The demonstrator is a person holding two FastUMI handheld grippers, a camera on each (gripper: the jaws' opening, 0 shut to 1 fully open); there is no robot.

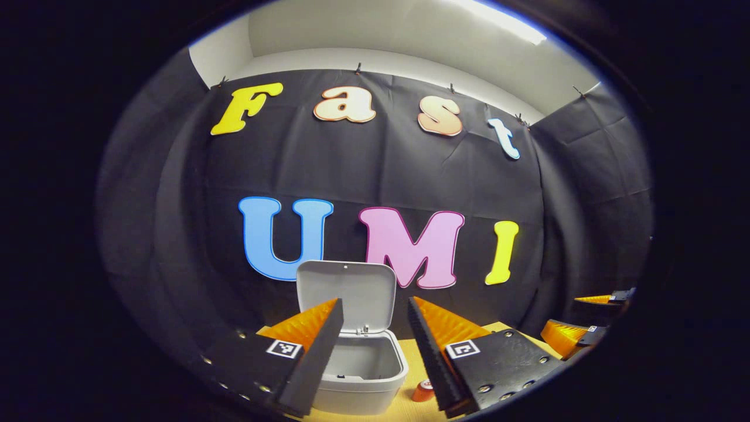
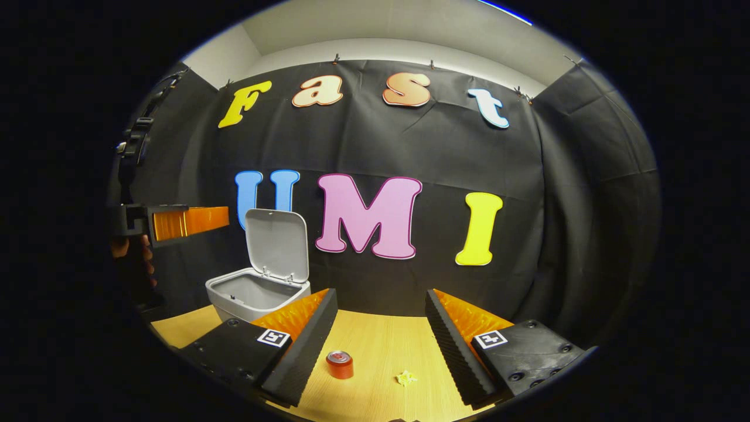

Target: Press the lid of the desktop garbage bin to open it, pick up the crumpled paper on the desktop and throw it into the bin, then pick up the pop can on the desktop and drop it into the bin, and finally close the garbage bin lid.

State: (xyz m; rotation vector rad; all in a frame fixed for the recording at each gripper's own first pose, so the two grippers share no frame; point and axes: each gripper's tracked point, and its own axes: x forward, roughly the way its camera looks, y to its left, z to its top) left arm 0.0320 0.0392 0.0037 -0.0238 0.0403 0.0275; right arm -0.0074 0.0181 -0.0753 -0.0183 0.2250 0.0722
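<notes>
The white garbage bin (image 1: 357, 375) stands just ahead of my left gripper (image 1: 374, 302), its lid (image 1: 345, 290) raised upright and its inside bare. My left gripper is open above the bin's near rim and holds nothing. A red pop can (image 1: 423, 391) stands right of the bin. In the right gripper view the bin (image 2: 234, 296) is at the left, the pop can (image 2: 340, 364) stands on the wooden table, and a small crumpled paper (image 2: 405, 378) lies to its right. My right gripper (image 2: 381, 293) is open above both of them, with nothing between its fingers.
The light wooden table (image 2: 375, 334) runs back to the black cloth wall. In the right gripper view, the left gripper (image 2: 187, 221) hovers above the bin at the left, held by a hand (image 2: 132, 252). In the left gripper view, the right gripper (image 1: 577, 328) sits at the right edge.
</notes>
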